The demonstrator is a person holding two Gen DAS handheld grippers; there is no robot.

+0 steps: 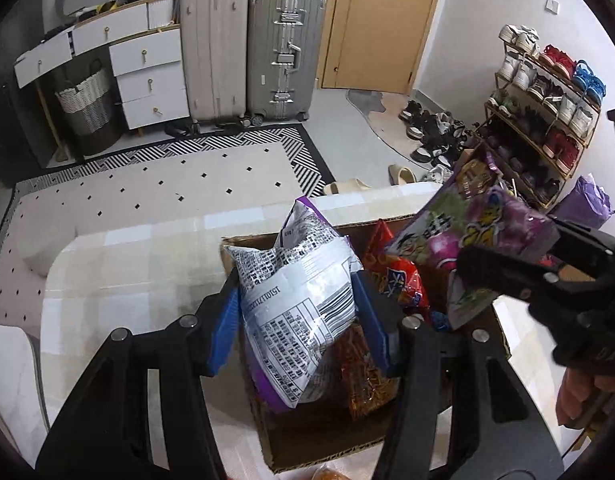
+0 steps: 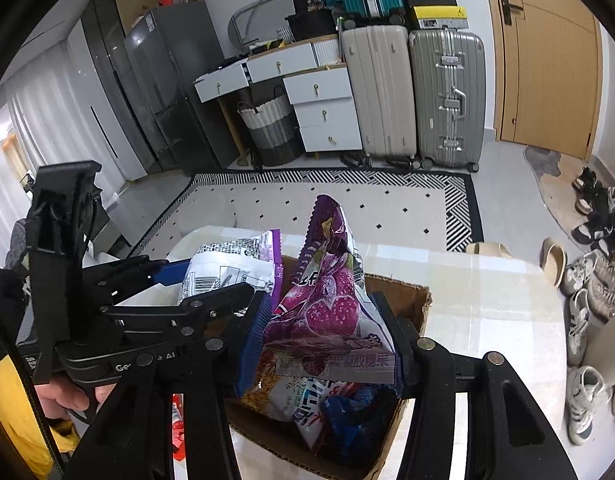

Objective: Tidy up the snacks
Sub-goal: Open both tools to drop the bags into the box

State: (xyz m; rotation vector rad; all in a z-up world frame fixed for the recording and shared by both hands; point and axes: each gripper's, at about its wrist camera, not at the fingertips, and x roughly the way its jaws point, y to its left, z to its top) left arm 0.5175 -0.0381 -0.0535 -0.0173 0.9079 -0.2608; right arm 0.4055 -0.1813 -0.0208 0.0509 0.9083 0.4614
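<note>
My left gripper [image 1: 295, 312] is shut on a white and purple snack bag [image 1: 295, 300] with black print, held over an open cardboard box [image 1: 327, 444]. My right gripper [image 2: 323, 332] is shut on a purple candy bag [image 2: 331, 308], also over the box [image 2: 411, 304]. The box holds several snack packs, among them a red one [image 1: 395, 276] and a blue one [image 2: 359, 416]. In the left wrist view the right gripper [image 1: 503, 276] holds the purple bag [image 1: 479, 224] at the right. In the right wrist view the left gripper [image 2: 211, 280] holds the white bag [image 2: 227, 264] at the left.
The box stands on a pale checked table [image 1: 147, 280]. Behind lie a patterned rug [image 1: 167, 184], two suitcases [image 1: 283, 52], white drawers [image 1: 147, 76] and a door [image 1: 379, 20]. A shoe rack [image 1: 547, 112] and loose shoes stand at the right.
</note>
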